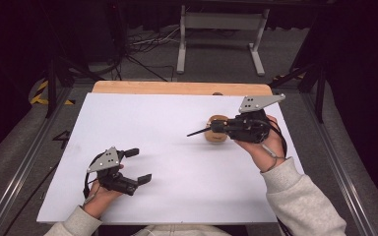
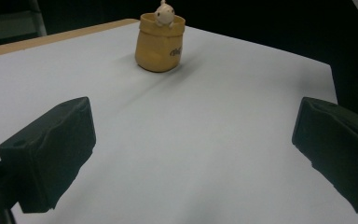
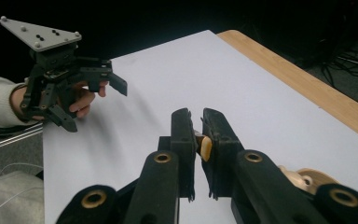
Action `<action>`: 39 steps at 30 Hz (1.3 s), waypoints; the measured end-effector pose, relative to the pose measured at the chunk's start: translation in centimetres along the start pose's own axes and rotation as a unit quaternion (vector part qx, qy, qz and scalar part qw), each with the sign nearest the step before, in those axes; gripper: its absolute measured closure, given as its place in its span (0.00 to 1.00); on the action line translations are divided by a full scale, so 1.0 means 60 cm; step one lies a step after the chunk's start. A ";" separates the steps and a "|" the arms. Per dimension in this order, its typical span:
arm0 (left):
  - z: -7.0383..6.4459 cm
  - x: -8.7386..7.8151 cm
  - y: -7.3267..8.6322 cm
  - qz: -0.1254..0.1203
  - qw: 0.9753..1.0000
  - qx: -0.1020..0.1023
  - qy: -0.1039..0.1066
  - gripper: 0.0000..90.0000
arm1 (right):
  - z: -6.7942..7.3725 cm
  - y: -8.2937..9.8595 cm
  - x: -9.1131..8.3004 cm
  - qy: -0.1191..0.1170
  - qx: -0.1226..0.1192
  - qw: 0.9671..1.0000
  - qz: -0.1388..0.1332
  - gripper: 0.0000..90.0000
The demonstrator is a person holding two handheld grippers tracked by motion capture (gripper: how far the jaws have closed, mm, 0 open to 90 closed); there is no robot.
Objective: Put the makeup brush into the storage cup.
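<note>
The right gripper (image 3: 199,135) had its jaws nearly closed on a small tan piece (image 3: 205,147), pinched between the two black pads; what the piece was could not be told from that view. In the high view this right gripper (image 1: 193,133) was held above the table, with a thin dark tip jutting ahead of it. Just below and behind its jaws stood a yellow sack-shaped pot (image 1: 217,130), upright on the white board (image 1: 177,162). In the left gripper view the same pot (image 2: 160,43) carried a small pale figure (image 2: 164,13) at its mouth.

The left gripper (image 1: 139,166) sat well apart from the right one, low over the board's near side, its jaws spread wide with nothing between them. From the right gripper view it (image 3: 93,100) appeared far ahead and to the left, held in a hand (image 3: 77,100). Beyond the board ran the wooden table edge (image 1: 177,87).
</note>
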State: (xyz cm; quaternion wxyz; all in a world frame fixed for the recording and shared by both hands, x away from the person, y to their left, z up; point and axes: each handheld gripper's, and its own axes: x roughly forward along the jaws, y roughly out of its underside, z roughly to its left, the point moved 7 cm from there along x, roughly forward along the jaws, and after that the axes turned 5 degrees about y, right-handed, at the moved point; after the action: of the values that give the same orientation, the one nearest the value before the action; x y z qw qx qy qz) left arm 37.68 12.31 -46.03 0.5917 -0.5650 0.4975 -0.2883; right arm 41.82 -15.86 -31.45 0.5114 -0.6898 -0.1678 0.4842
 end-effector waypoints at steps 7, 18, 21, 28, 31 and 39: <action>0.007 -0.008 -0.001 -0.015 1.000 -0.013 -0.010 0.00 | -0.027 0.003 -0.010 0.032 0.018 0.999 0.006 0.93; 0.011 -0.012 -0.002 -0.019 1.000 -0.010 -0.019 0.00 | -0.060 0.000 -0.027 0.073 0.030 0.997 0.014 0.93; 0.011 -0.013 -0.002 -0.018 1.000 -0.009 -0.020 0.00 | -0.068 0.000 -0.032 0.084 0.032 0.996 0.017 0.93; 0.009 -0.014 -0.004 -0.020 1.000 -0.006 -0.021 0.00 | -0.087 0.000 -0.043 0.108 0.042 0.993 0.023 0.93; 0.008 -0.014 -0.005 -0.022 1.000 -0.008 -0.020 0.00 | -0.091 0.001 -0.046 0.116 0.043 0.992 0.024 0.93; 0.008 -0.016 -0.007 -0.026 0.999 -0.006 -0.022 0.00 | -0.111 0.005 -0.054 0.140 0.055 0.988 0.029 0.93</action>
State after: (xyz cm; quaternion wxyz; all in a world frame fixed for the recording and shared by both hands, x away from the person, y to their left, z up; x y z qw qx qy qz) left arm 37.87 13.26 -45.45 0.5913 -0.5873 0.4714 -0.2883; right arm 45.79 -21.93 -30.03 0.5531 -0.7262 -0.0471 0.4057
